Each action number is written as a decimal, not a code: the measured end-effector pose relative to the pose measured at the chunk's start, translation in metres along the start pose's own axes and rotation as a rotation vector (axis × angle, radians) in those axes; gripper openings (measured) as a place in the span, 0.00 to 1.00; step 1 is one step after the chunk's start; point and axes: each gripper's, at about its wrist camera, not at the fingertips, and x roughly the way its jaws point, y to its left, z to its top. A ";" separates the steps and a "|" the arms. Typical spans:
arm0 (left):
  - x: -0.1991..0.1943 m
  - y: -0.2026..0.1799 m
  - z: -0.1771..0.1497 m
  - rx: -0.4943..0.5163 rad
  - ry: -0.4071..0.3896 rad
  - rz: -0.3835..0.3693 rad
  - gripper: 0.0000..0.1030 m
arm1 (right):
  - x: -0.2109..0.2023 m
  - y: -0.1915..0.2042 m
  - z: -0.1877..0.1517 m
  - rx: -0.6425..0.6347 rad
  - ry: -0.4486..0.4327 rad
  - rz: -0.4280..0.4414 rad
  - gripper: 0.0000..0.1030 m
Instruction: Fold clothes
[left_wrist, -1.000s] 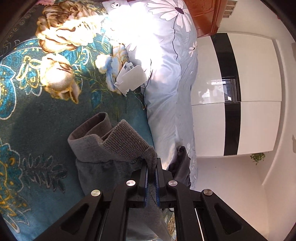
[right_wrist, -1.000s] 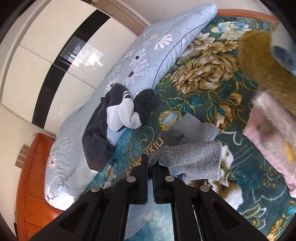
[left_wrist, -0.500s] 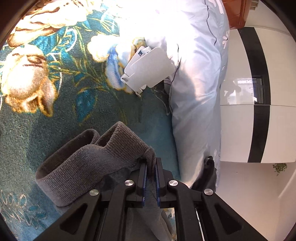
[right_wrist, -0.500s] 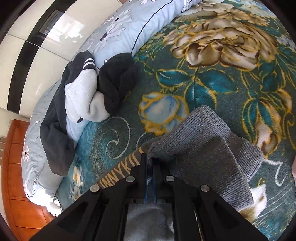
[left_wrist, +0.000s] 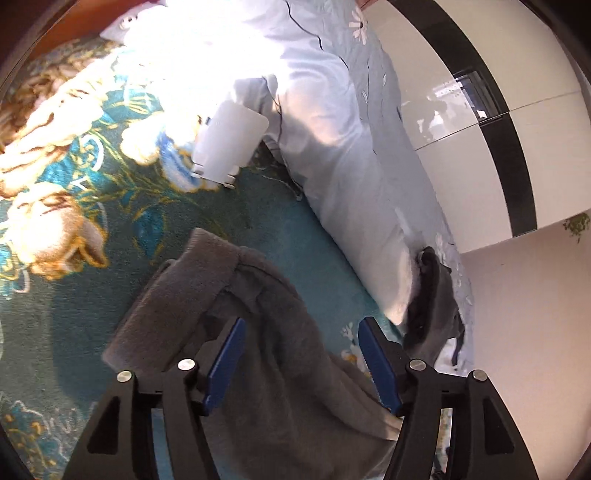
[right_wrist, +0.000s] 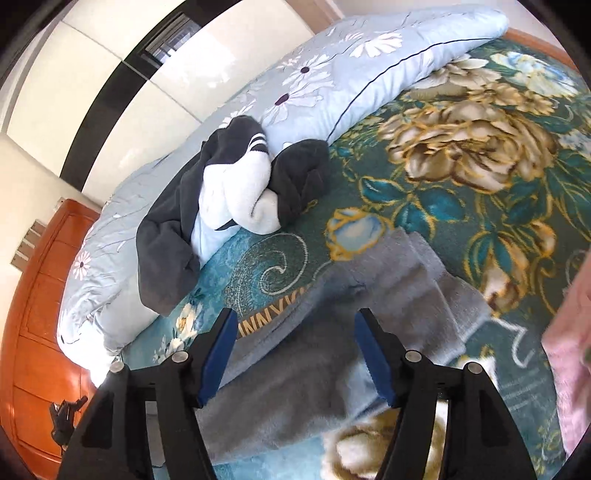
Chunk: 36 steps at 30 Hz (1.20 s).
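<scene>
Gold lettering, partly covered and legible only as "NNY", is noted on the teal floral blanket (right_wrist: 436, 155) beside the grey garment (right_wrist: 369, 332). No containers are observed. The grey garment is laid flat on the blanket, with its ribbed end (left_wrist: 177, 295) folded over. The left hand-held gripper (left_wrist: 301, 360) is recorded with jaws opening, its blue pads clear of the cloth beneath. The right hand-held gripper (right_wrist: 295, 354) is likewise opening, nothing being pressed. A dark garment with a white lining (right_wrist: 236, 206) is draped against the pale blue quilt (right_wrist: 332, 81).
</scene>
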 end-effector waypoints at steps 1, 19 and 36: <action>-0.009 0.008 -0.007 -0.003 -0.037 0.049 0.67 | -0.007 -0.005 -0.011 0.021 -0.014 -0.005 0.65; 0.027 0.092 -0.055 -0.224 -0.011 0.057 0.65 | 0.016 -0.066 -0.059 0.338 -0.039 0.051 0.65; -0.014 0.070 -0.023 -0.200 -0.157 0.047 0.14 | 0.005 -0.053 -0.056 0.338 -0.034 0.057 0.14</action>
